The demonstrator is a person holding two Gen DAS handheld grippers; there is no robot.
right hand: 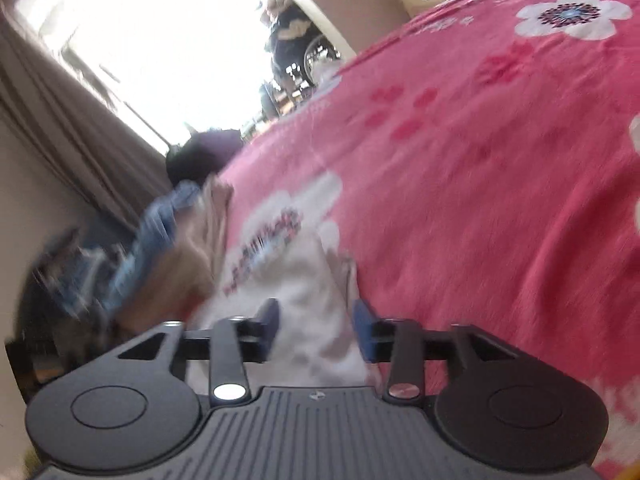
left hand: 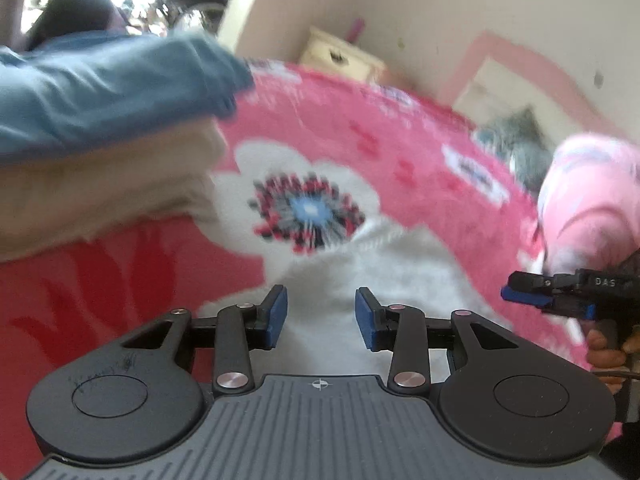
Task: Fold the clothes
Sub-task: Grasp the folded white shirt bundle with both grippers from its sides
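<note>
My left tongs (left hand: 321,317) stand partly apart, their blue pads clear of everything, with nothing clamped between them. Just ahead of and under their tips lies the white fuzzy garment (left hand: 360,280), spread flat on the pink fleece bedspread with big white flowers (left hand: 400,148). Up and to the left of these tongs sits a stack of folded clothes: a blue denim piece (left hand: 100,92) on top of a cream fabric piece (left hand: 100,188). To the right of the left tongs I see my right tongs (left hand: 505,288) from the side, gripped by my hand (left hand: 612,344), with a bunched pink garment (left hand: 592,200) just behind them. Farther ahead, a cream wooden nightstand (left hand: 340,54) stands against the wall beyond the bedspread.

My right tongs (right hand: 314,330) are tilted hard to one side, and their jaws stand apart. The white garment (right hand: 308,280) runs between their blue pads, but the pads do not press on it; that view is blurred, so whether an edge brushes one pad I cannot tell. To the left of these tongs the denim-and-cream stack (right hand: 168,240) shows as a smear.
</note>
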